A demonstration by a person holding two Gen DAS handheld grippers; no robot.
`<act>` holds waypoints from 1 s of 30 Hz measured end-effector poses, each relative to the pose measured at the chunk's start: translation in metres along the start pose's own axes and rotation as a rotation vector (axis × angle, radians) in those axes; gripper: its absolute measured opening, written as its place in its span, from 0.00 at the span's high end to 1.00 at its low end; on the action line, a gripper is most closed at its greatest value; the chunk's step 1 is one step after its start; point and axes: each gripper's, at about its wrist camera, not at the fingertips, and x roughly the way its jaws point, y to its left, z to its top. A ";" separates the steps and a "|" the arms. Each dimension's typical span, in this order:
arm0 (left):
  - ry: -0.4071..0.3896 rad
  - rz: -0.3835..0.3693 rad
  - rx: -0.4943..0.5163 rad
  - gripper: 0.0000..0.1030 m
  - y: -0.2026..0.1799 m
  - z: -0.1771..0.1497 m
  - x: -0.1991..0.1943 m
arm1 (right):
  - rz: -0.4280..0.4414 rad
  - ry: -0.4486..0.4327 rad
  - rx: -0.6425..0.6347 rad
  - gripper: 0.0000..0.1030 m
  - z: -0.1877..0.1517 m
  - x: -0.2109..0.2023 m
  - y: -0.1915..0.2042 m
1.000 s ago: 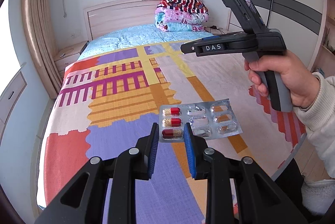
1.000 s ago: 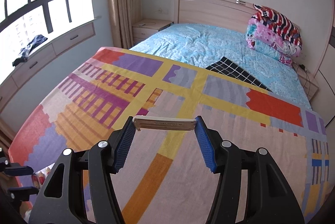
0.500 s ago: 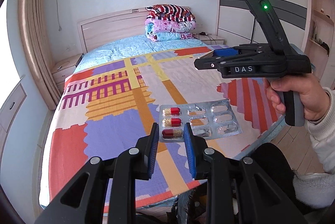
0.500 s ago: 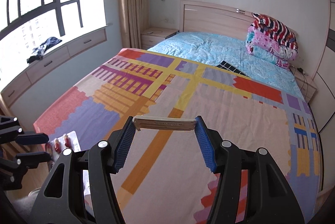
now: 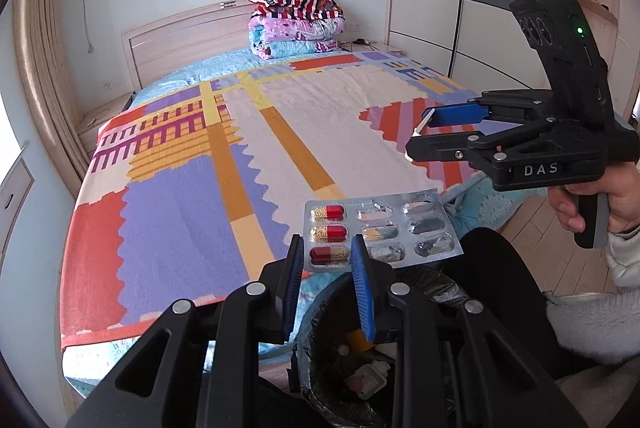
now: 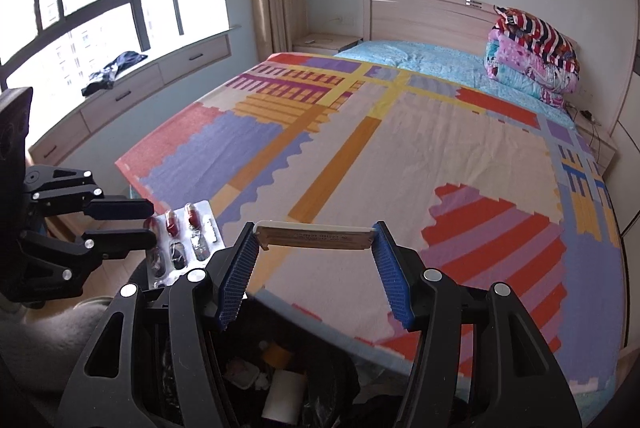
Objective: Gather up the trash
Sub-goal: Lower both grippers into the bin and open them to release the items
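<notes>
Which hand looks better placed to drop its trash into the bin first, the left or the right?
Probably the left. The left gripper holds the pill blister pack right above the trash bin. The right gripper holds a flat card that looks to hang over the bed's edge, short of the opening.

Bed w/ folded quilts

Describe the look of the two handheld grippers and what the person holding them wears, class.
Both grippers are matt black plastic frames with silver screw heads. The left gripper has ribbed blue pads lining its fingers; so does the right gripper. Seen from the left wrist view, the right one carries white "DAS" lettering, a pistol handle with a grey trigger, and a green light on its upright black module. The sleeve is pale and fleecy.
</notes>
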 end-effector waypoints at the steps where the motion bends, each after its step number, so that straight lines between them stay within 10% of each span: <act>1: 0.009 -0.005 0.000 0.77 -0.003 -0.005 0.002 | 0.002 0.007 -0.002 0.44 -0.008 -0.002 0.002; 30: 0.436 -0.129 -0.032 0.77 -0.027 -0.114 0.133 | 0.116 0.361 0.074 0.44 -0.138 0.080 0.031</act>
